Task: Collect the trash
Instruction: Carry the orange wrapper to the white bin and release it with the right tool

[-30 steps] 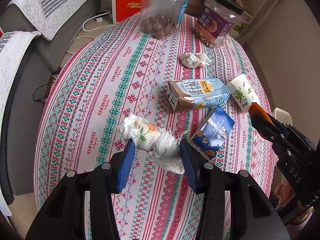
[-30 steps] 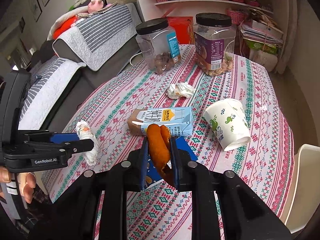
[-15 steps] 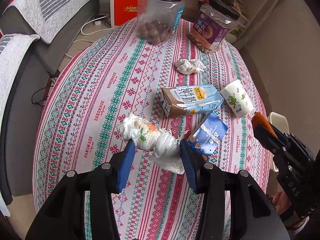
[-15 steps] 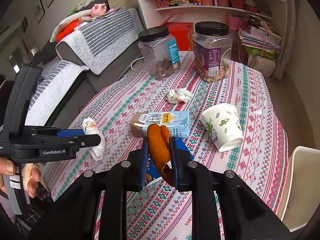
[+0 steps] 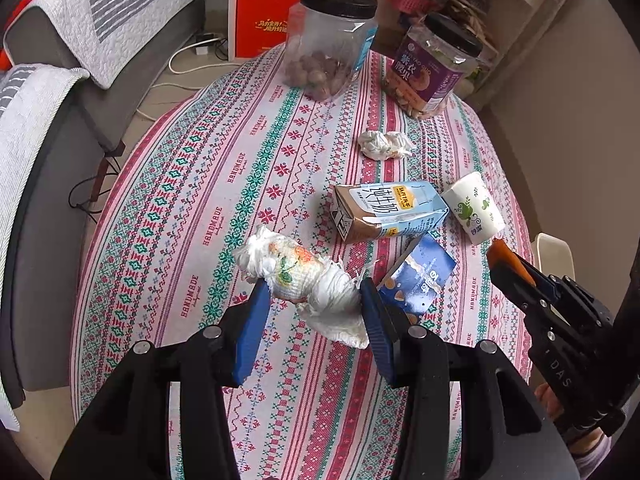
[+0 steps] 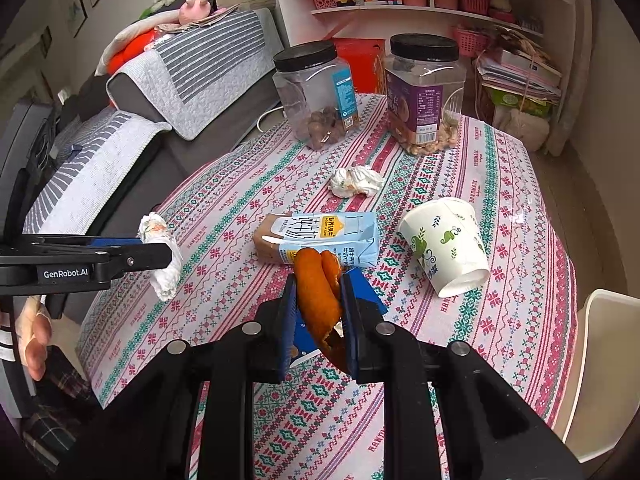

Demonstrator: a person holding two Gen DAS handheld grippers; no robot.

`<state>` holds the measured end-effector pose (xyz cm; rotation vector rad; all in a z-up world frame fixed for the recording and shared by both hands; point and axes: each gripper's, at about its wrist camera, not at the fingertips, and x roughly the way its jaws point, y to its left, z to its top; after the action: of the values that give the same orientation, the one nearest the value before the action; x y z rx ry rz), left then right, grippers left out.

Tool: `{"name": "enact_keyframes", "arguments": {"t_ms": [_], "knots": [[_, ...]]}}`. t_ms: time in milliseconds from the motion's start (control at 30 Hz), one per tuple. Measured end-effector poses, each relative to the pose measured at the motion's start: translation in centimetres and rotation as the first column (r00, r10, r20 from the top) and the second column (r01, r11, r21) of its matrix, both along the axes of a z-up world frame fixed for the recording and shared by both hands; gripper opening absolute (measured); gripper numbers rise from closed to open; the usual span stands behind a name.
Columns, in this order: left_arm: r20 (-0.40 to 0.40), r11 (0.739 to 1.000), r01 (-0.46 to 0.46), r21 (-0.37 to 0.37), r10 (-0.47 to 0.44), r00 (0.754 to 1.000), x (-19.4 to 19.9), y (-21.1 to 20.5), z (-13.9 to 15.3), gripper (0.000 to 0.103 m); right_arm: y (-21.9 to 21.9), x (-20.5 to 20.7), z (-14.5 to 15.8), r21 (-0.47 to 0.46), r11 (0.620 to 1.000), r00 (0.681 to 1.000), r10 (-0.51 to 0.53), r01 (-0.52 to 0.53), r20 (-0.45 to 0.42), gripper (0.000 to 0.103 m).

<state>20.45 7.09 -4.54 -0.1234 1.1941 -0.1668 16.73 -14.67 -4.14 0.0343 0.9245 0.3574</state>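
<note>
My left gripper (image 5: 312, 312) is squeezed on a rolled-up white tissue wad (image 5: 300, 276) and holds it up over the table's near left part. My right gripper (image 6: 318, 308) is pinched tight on a piece of orange peel (image 6: 318, 292), up above the near middle of the table.

Under the peel a blue snack packet (image 5: 420, 276) lies flat. Just past it a milk carton (image 6: 320, 238) lies on its side in the middle of the table (image 6: 520, 264). Beside the carton, toward the right edge, a paper cup (image 6: 446, 246) lies tipped over with its open mouth facing me; I cannot see anything in it. A crumpled tissue (image 6: 356, 182) sits farther back.

At the far edge stand two clear jars with black lids. The left jar (image 6: 316, 94) has brown nuts at the bottom. The right jar (image 6: 424, 94), with a purple label, has pale nuts at the bottom.

Since a second ago both grips look the same, and the things on the table have not moved.
</note>
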Motion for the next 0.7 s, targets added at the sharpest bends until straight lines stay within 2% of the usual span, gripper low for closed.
{"name": "enact_keyframes", "arguments": {"t_ms": [333, 700], "knots": [[-0.007, 1.000, 0.005, 0.014, -0.005, 1.000, -0.1, -0.1, -0.5, 0.046, -0.3, 0.0, 0.4, -0.002, 1.000, 1.000, -0.012, 0.012, 0.012, 0.020], [0.003, 0.999, 0.036, -0.015, -0.035, 0.999, 0.1, -1.8, 0.1, 0.046, -3.0, -0.5, 1.8, 0.010, 0.998, 0.997, -0.065, 0.065, 0.046, 0.020]]}}
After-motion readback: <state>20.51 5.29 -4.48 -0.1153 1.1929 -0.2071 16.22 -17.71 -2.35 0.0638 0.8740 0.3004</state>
